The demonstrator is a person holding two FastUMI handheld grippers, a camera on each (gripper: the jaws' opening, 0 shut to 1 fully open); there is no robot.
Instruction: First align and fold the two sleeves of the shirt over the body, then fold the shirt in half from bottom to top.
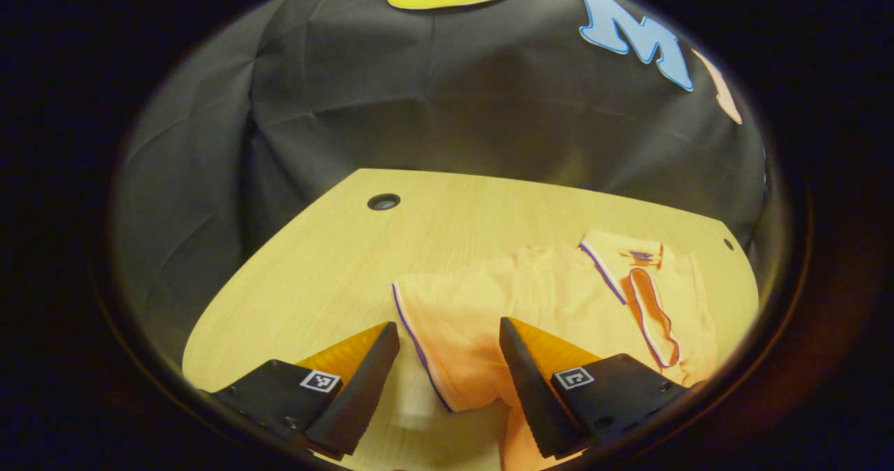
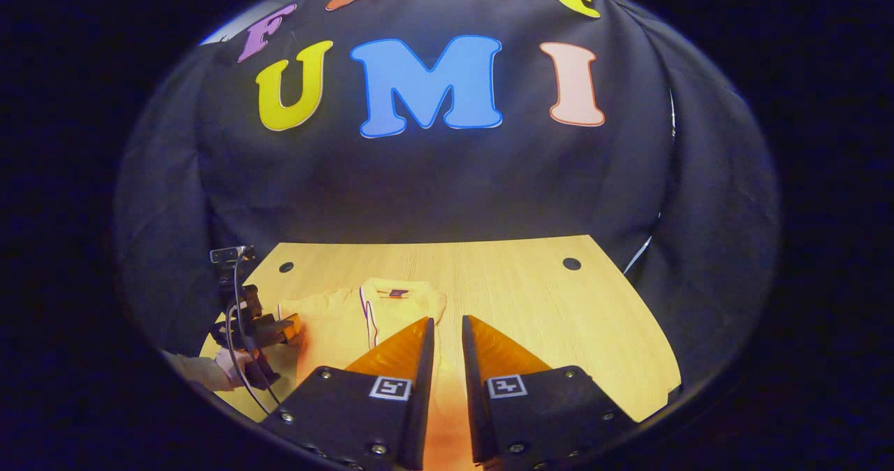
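Shirt (image 1: 559,296), orange with striped trim, lying flat on the wooden table (image 1: 328,261); in the left gripper view it fills the lower centre and right of the frame, collar (image 1: 621,251) toward the upper right. At lower centre, the left gripper (image 1: 447,331) has its fingers wide apart, straddling the trimmed edge of one sleeve (image 1: 433,324) without pinching it. A grasp closed from here could catch only the hem or slide off it, so the sleeve would drag and wrinkle rather than fold squarely over the body. In the right gripper view the shirt sits left of centre, with the other gripper at the far left edge, at its sleeve. At bottom centre, the right gripper (image 2: 447,331) has its fingers nearly together with a narrow gap; whether cloth lies between them cannot be told. If cloth is pinched there, lifting would pull the body askew and spoil the sleeve alignment.
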